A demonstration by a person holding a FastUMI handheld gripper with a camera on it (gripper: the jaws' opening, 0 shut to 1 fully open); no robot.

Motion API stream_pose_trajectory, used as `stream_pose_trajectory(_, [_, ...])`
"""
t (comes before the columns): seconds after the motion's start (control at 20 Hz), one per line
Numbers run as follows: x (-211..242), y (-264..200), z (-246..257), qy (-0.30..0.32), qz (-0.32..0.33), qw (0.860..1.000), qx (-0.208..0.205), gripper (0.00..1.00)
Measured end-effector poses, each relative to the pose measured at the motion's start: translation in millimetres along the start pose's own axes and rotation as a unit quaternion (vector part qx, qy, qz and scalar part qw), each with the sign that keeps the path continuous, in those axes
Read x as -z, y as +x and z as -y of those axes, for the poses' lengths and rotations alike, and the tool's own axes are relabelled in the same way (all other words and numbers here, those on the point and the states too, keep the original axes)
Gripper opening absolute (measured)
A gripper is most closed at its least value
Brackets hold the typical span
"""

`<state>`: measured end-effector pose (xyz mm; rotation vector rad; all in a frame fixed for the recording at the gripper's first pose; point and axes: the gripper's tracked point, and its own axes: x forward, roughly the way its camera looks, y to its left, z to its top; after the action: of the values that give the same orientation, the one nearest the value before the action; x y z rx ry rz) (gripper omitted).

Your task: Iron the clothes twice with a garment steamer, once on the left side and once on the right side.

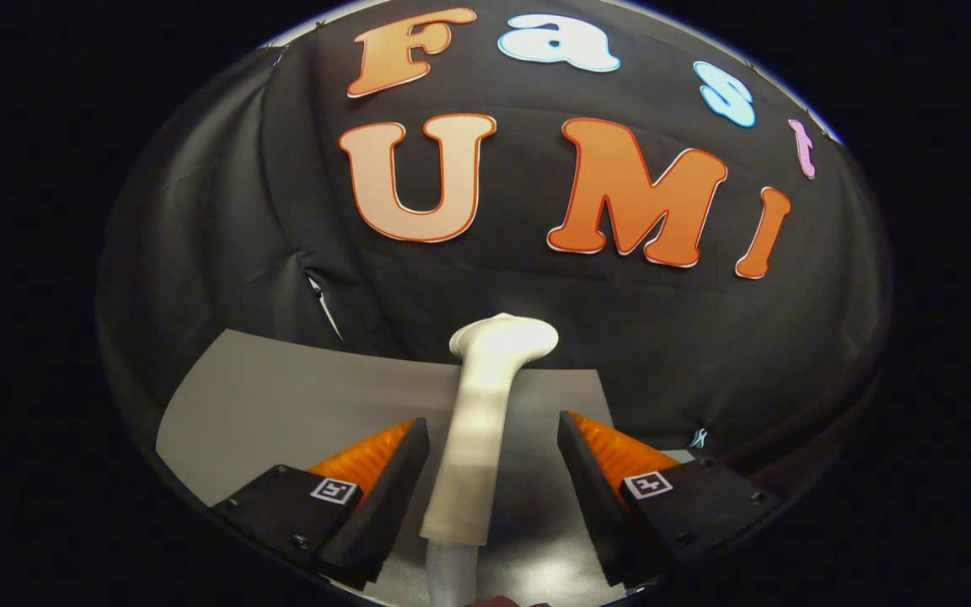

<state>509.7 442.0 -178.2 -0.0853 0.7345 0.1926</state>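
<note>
White garment steamer [485, 405], paler translucent hose at base. Gripper [494, 438] fingers [384, 493] black, orange ribbed backing, small black-and-white square markers on top. Grey tabletop [283, 396]. Black cloth wall [199, 253] behind.

One steamer [485, 405], one gripper [494, 455]

The desk [283, 396] is flat and plain grey. It runs back as far as the black cloth wall. A white steamer [481, 421] is over the middle of the desk. Its long handle runs between the two fingers of the gripper [494, 434], and its wide head is out past the fingertips, near the far edge of the desk. You cannot tell if the steamer lies on the desk or is held just above it. The fingers are apart, with a gap on each side of the handle.
</note>
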Motion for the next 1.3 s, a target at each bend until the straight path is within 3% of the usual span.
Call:
stream_pose_trajectory(0.25, [22.4,19.6,0.5,0.039,-0.048,0.998,-0.006,0.99])
stream_pose_trajectory(0.35, [21.6,20.0,0.6,0.05,-0.051,0.997,-0.02,0.9])
stream_pose_trajectory(0.5, [18.3,11.6,6.4,0.056,-0.047,0.997,-0.014,0.49])
stream_pose_trajectory(0.7, [19.3,8.4,1.3,0.043,-0.036,0.998,-0.02,0.37])
stream_pose_trajectory(0.85, [22.1,-8.3,-13.8,0.033,-0.024,0.998,-0.045,0.37])
stream_pose_trajectory(1.0, [11.9,-31.3,-18.4,0.006,0.02,0.999,-0.041,0.37])
stream_pose_trajectory(1.3, [3.4,-104.9,-43.3,-0.045,0.092,0.992,-0.071,0.37])
